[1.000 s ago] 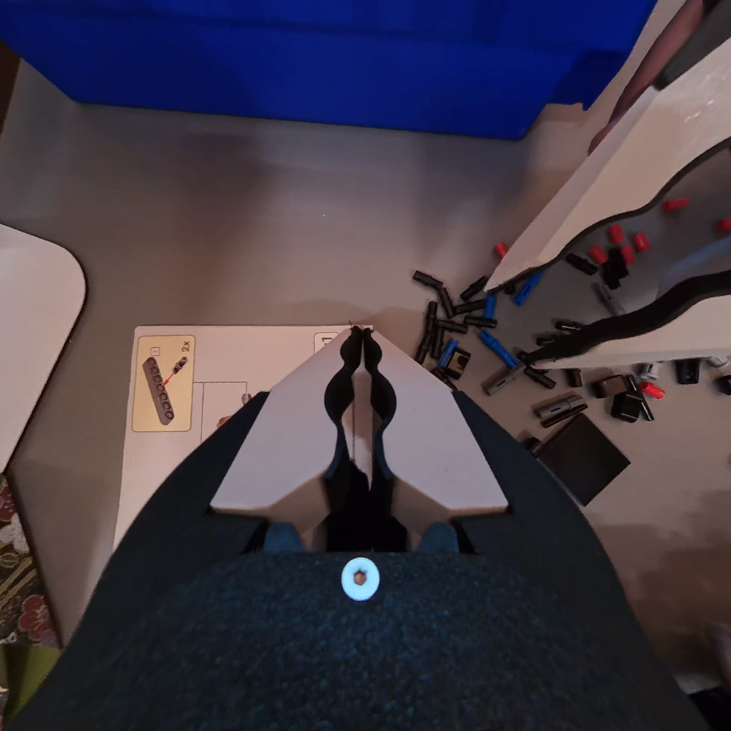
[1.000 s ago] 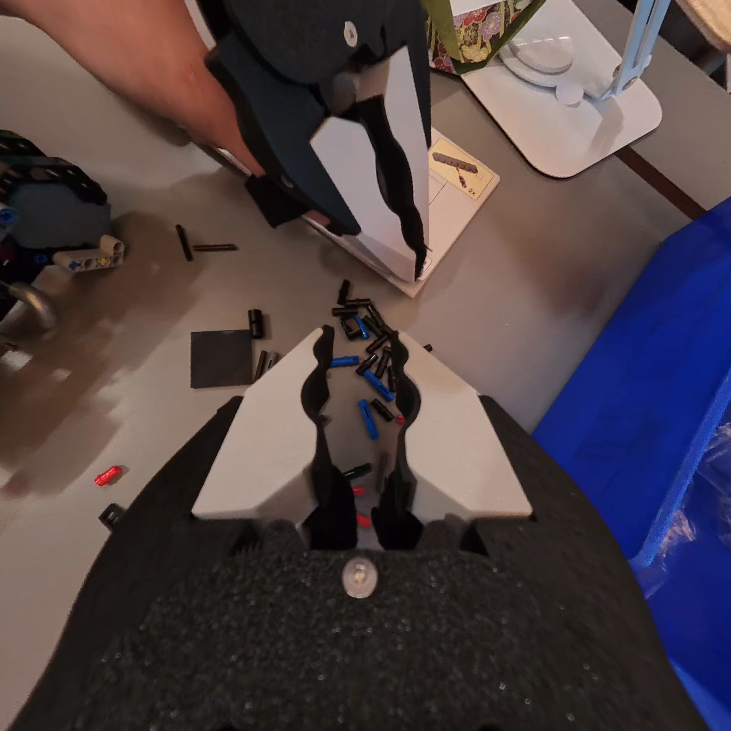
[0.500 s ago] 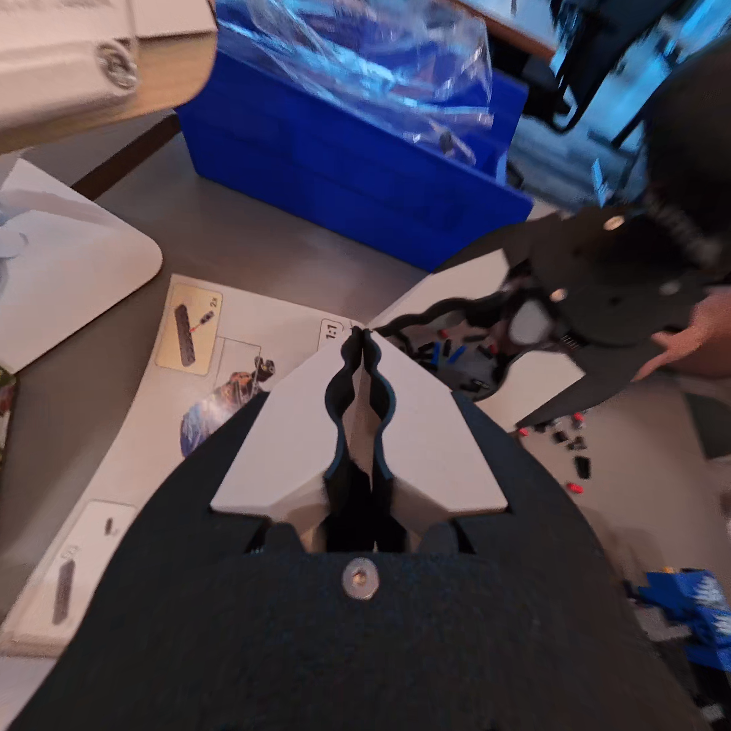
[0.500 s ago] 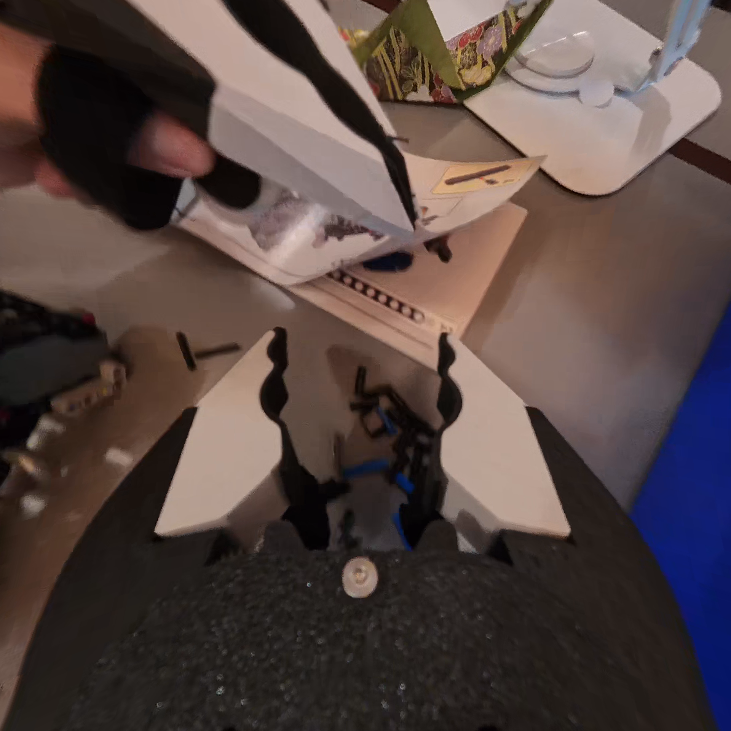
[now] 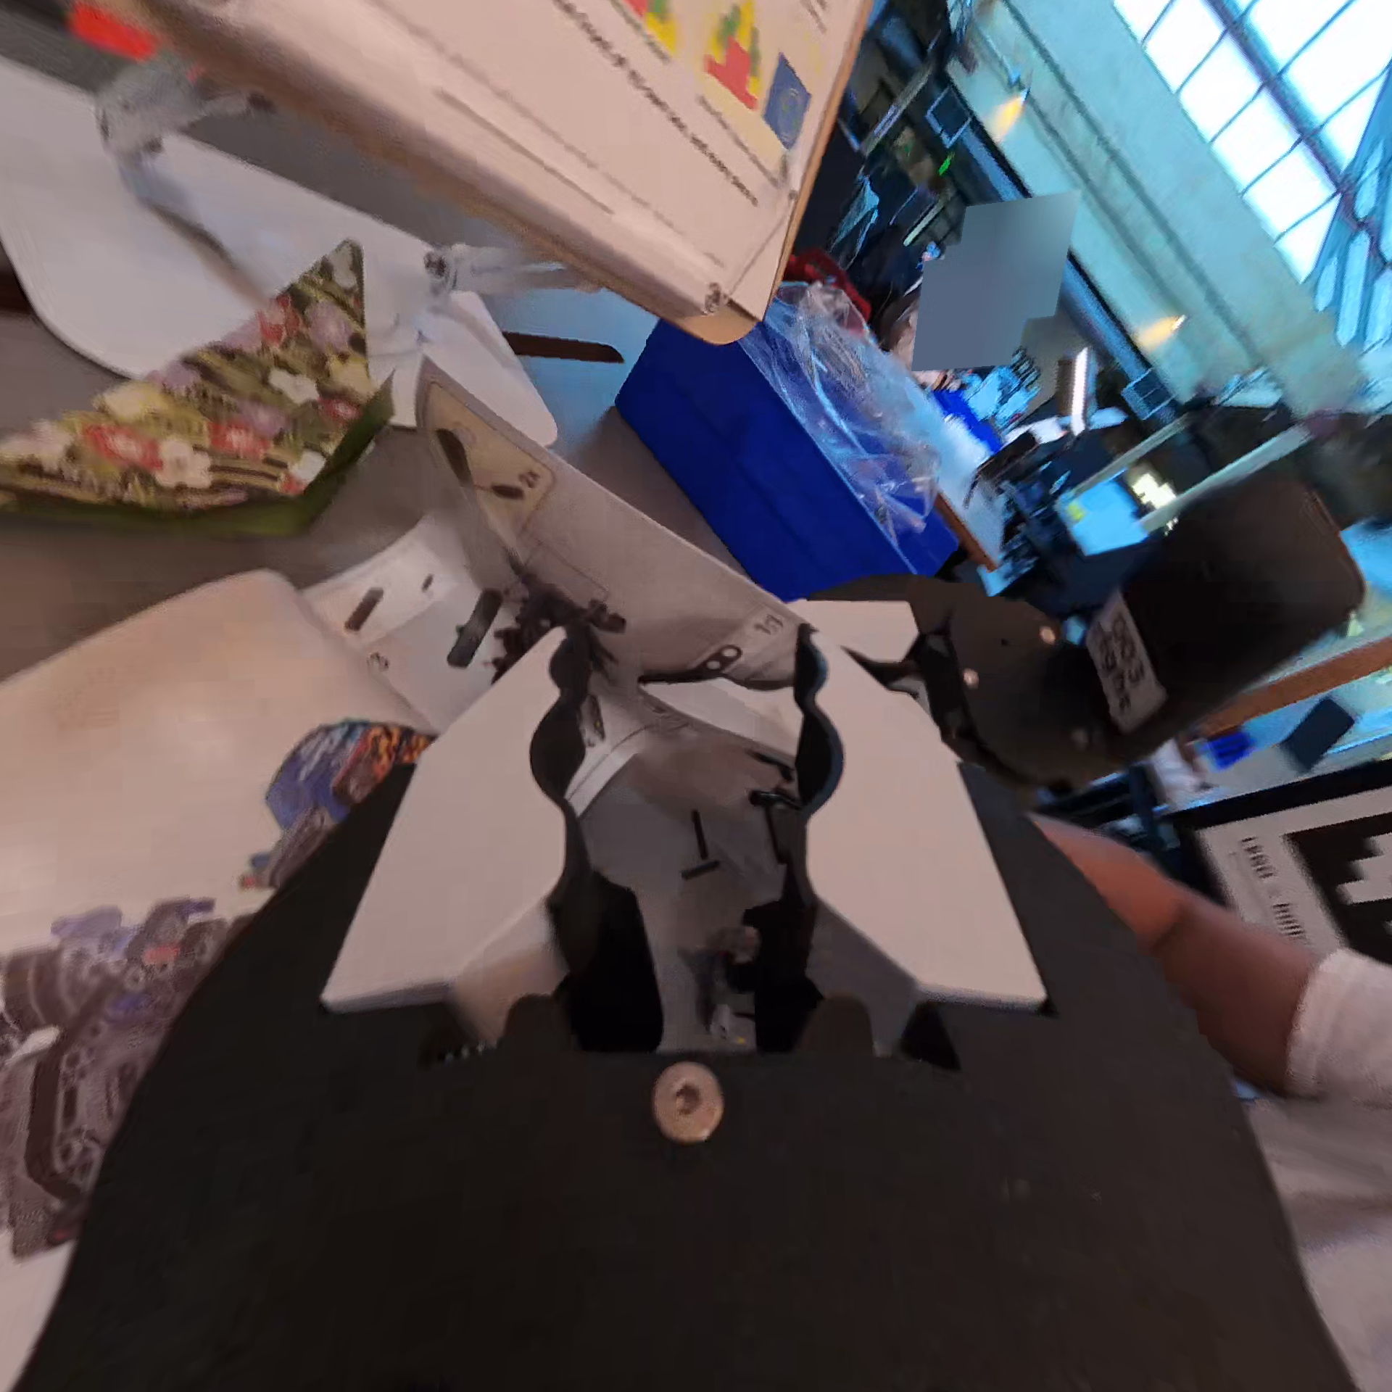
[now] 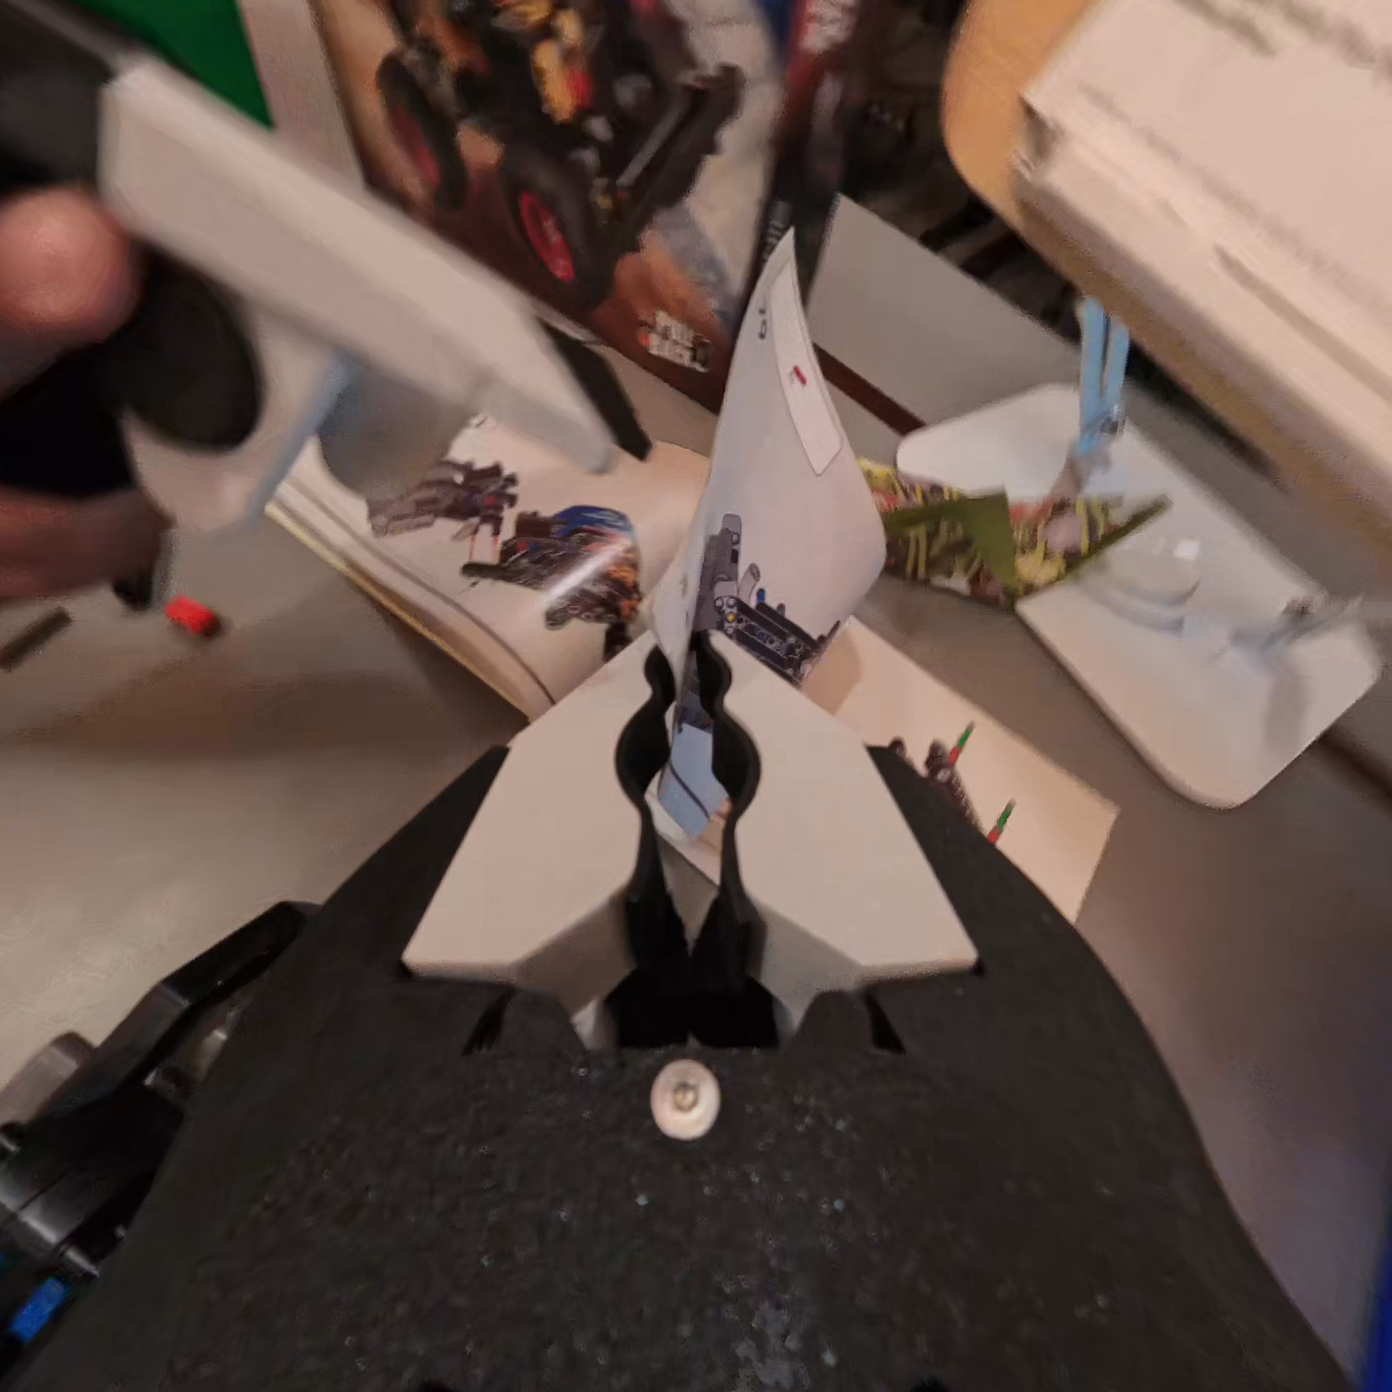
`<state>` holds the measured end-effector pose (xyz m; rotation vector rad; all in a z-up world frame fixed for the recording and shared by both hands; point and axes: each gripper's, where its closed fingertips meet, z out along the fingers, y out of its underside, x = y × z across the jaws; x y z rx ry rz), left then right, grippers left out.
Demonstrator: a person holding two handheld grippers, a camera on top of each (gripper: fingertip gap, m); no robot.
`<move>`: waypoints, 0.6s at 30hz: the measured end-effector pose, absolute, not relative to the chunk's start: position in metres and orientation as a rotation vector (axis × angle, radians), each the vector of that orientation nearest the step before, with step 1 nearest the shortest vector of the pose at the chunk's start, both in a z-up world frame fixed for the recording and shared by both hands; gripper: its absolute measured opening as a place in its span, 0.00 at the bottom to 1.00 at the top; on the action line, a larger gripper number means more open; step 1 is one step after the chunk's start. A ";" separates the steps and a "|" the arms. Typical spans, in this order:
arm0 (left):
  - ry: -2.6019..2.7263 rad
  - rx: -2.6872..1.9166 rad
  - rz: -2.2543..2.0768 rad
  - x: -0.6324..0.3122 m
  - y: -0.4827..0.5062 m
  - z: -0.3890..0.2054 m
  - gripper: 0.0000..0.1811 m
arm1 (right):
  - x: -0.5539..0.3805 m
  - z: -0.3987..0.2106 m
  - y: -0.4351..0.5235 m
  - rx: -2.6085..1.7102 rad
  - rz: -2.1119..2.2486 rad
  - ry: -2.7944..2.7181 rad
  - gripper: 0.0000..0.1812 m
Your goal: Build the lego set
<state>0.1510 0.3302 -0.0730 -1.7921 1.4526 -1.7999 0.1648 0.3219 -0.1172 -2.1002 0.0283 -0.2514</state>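
Observation:
The instruction booklet [image 6: 489, 542] lies open on the grey table. My right gripper [image 6: 682, 648] is shut on one page [image 6: 783, 489], which stands up curled above the booklet. My left gripper [image 5: 682, 655] is open and empty, just above the booklet, with the lifted page [image 5: 602, 572] beyond its tips. The right gripper also shows in the left wrist view [image 5: 859, 629], at the page's right edge. The left gripper appears blurred in the right wrist view [image 6: 618, 452], at the upper left, held by a hand. A few black pins [image 5: 700, 836] lie between the left fingers.
A blue bin [image 5: 753, 482] with clear plastic stands behind the booklet. A floral-patterned box [image 5: 203, 437] and a white lamp base [image 6: 1175, 648] sit at the back. The set's box [image 6: 572, 151] stands behind. A red pin [image 6: 192, 614] lies on the table. My hands' fingertips stand some 5 cm from each other.
My left gripper has opened and let go of the page. My right gripper has shut on the page and lifted it upright. Both views have swung up and are blurred by motion.

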 end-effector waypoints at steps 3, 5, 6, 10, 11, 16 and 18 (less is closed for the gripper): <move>1.369 -1.965 -2.035 0.142 0.335 -0.082 0.36 | 0.149 -0.122 0.330 -2.146 -0.554 -0.222 0.00; 1.323 -2.030 -2.121 0.141 0.340 -0.090 0.33 | 0.145 -0.132 0.334 -2.207 -0.674 -0.303 0.01; 1.323 -2.055 -2.091 0.142 0.344 -0.099 0.18 | 0.142 -0.134 0.337 -2.205 -0.688 -0.325 0.01; 1.297 -2.077 -2.059 0.140 0.358 -0.114 0.00 | 0.128 -0.144 0.333 -2.270 -0.411 -0.289 0.23; 1.300 -2.046 -2.082 0.139 0.358 -0.110 0.00 | 0.119 -0.142 0.329 -2.270 -0.236 -0.265 0.30; 1.431 -1.836 -2.204 0.131 0.339 -0.083 0.00 | 0.131 -0.098 0.321 -2.038 0.454 0.097 0.62; 1.439 -1.783 -2.270 0.130 0.329 -0.076 0.00 | 0.134 -0.101 0.323 -1.996 0.662 0.183 0.67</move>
